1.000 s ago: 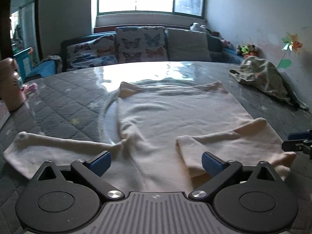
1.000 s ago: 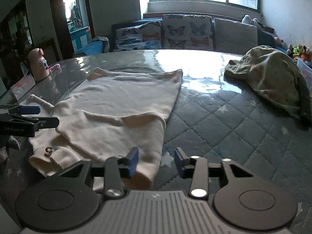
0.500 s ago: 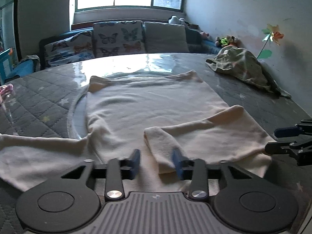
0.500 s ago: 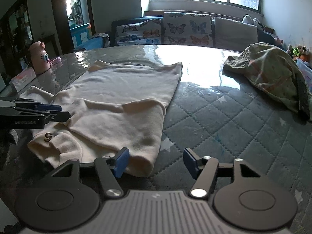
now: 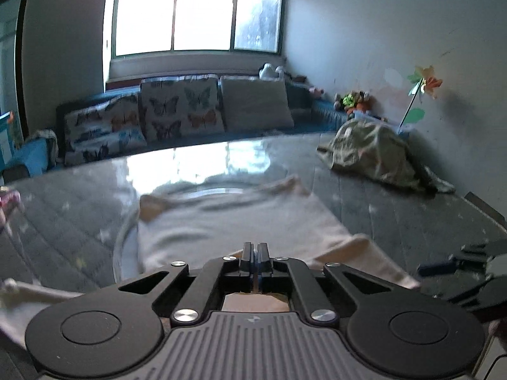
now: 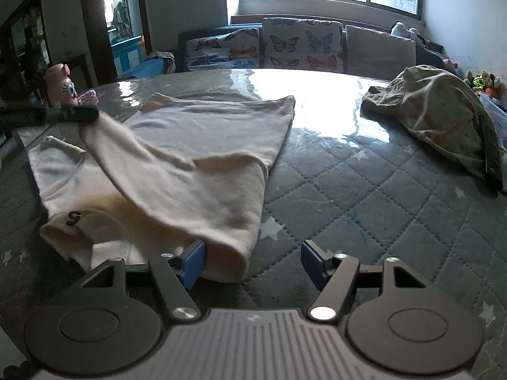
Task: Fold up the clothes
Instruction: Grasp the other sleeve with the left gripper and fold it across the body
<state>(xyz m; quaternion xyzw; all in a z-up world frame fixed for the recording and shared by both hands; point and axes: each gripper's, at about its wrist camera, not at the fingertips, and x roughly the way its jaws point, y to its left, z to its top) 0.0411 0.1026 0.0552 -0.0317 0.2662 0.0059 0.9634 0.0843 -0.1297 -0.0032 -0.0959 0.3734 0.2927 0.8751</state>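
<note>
Fingers of the left gripper [image 5: 255, 255] are pressed together, and the right wrist view shows what they pinch: the cuff of a sleeve [image 6: 104, 136] on the cream sweater [image 6: 202, 145], lifted clear of the table so the cloth hangs in a slope down to the folded body. In the left wrist view only the closed tips show, with the sweater's far hem spread out beyond them and blurred.

The right gripper [image 6: 252, 264] is spread wide, its blue pads low over the quilted table cover [image 6: 364, 196]; the left pad sits just beside the near folded edge of the sweater, the right pad over bare cover. I cannot tell whether the left pad touches the cloth.

Further out, to the right of both grippers, a heap of greenish clothing [image 6: 443, 110] lies well apart from the sweater. Only the right wrist view shows a pink figurine [image 6: 61, 84] at the far left, near the lifted sleeve, and a "5" mark [image 6: 73, 218] on the sweater's near corner. Only the left wrist view shows a paper pinwheel [image 5: 423, 87] against the right wall. Butterfly cushions [image 6: 301, 47] line a sofa beyond the table.
</note>
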